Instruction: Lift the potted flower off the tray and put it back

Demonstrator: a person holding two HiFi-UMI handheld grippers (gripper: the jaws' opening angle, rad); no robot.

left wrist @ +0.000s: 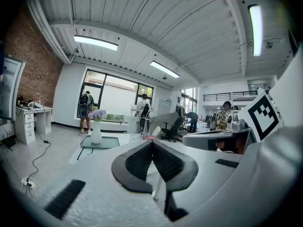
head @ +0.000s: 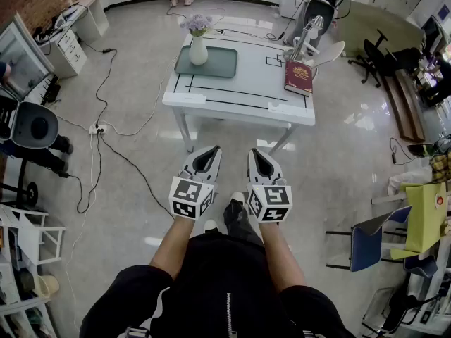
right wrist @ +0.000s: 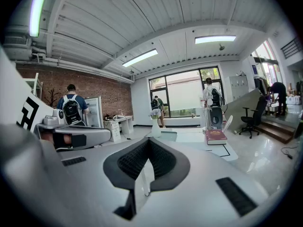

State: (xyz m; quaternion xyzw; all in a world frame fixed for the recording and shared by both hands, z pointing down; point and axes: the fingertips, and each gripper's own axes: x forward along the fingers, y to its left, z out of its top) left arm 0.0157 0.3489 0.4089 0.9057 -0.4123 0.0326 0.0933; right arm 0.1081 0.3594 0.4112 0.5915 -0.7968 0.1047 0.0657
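Observation:
A white vase with purple flowers stands on a grey-green tray at the far left of a white table. The same vase and tray show far off in the left gripper view, and the vase in the right gripper view. My left gripper and right gripper hang side by side over the floor, well short of the table. Both are shut with nothing between the pads.
A red book lies at the table's right side beside a desk lamp. Cables and a power strip run over the floor at left. Chairs stand at right, a white desk at far left. People stand by the far windows.

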